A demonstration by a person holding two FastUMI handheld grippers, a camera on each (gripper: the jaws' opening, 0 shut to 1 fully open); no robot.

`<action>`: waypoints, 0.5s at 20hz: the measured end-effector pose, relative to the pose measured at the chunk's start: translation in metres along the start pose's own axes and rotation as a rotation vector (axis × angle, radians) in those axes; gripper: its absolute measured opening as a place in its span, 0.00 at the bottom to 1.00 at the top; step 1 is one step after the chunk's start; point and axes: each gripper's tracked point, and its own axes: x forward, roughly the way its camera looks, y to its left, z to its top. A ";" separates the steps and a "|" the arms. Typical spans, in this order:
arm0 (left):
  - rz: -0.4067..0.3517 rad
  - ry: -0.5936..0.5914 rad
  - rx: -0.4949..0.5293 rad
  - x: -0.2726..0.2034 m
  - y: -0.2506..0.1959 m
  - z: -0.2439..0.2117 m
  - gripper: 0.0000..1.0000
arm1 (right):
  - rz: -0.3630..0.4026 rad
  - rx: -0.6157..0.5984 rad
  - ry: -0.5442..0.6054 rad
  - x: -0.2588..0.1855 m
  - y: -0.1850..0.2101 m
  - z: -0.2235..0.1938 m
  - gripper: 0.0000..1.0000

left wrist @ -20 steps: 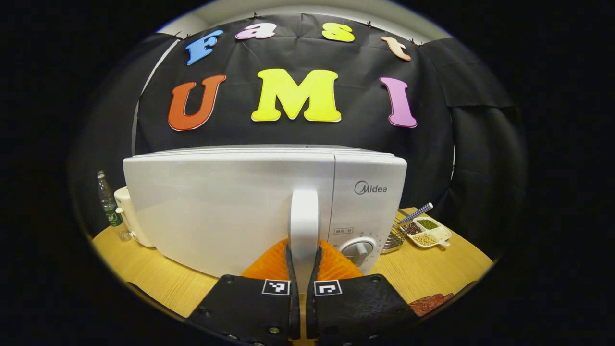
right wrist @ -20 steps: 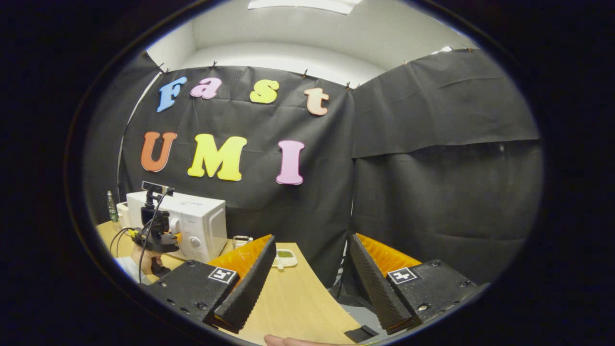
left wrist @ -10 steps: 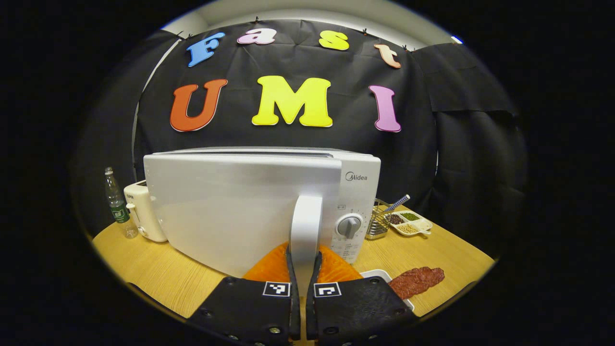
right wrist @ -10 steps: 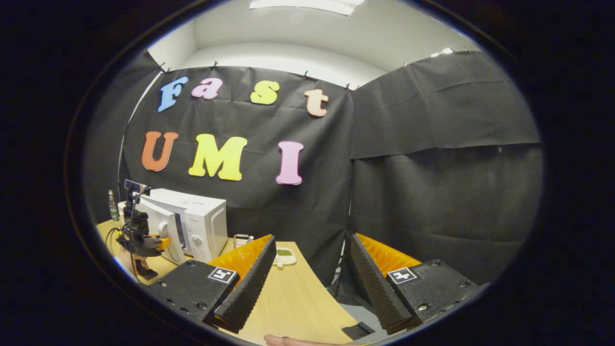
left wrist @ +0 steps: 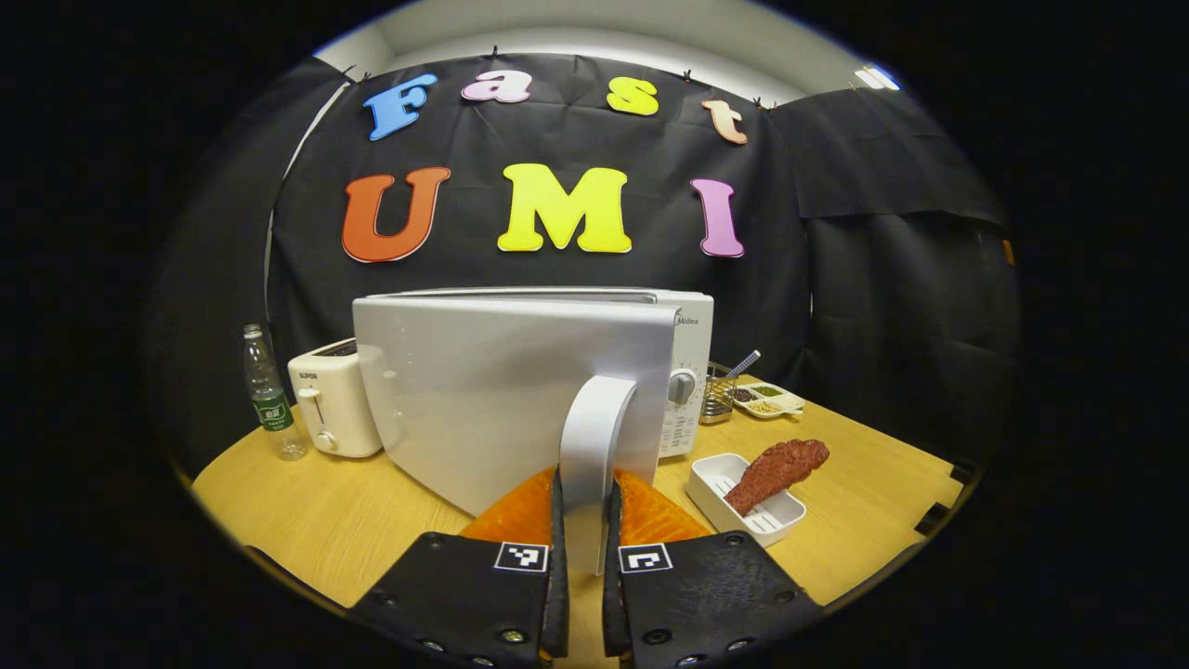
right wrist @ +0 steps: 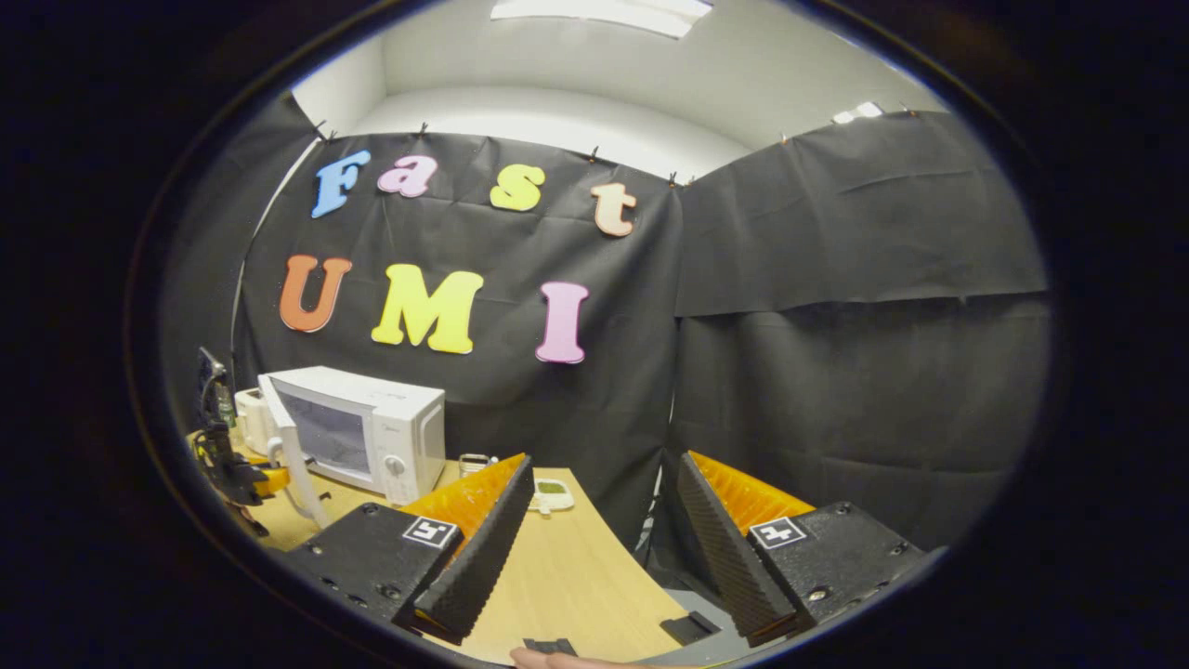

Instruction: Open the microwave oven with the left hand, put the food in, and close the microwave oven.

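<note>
The left gripper (left wrist: 583,520) clamps the smooth white curved handle (left wrist: 591,437) of the glossy white microwave oven's door (left wrist: 502,390), which stands swung open at frame centre. At lower right, a reddish-brown textured piece of food (left wrist: 778,466) lies in a white rectangular tray (left wrist: 715,483) on the wooden table (left wrist: 307,520). The right gripper (right wrist: 599,530) hangs wide open, empty.
</note>
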 end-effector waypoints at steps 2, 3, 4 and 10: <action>0.031 0.009 -0.015 -0.027 0.026 -0.007 0.13 | 0.000 -0.008 -0.005 -0.009 0.004 0.003 0.99; 0.049 0.019 -0.021 -0.041 0.040 -0.010 0.13 | 0.000 -0.014 -0.006 -0.012 0.006 0.003 0.99; 0.073 0.020 -0.027 -0.054 0.055 -0.013 0.13 | 0.002 -0.017 -0.006 -0.015 0.009 0.003 0.99; 0.238 0.022 -0.055 -0.135 0.147 -0.032 0.51 | 0.046 -0.015 0.008 -0.016 0.038 0.002 0.93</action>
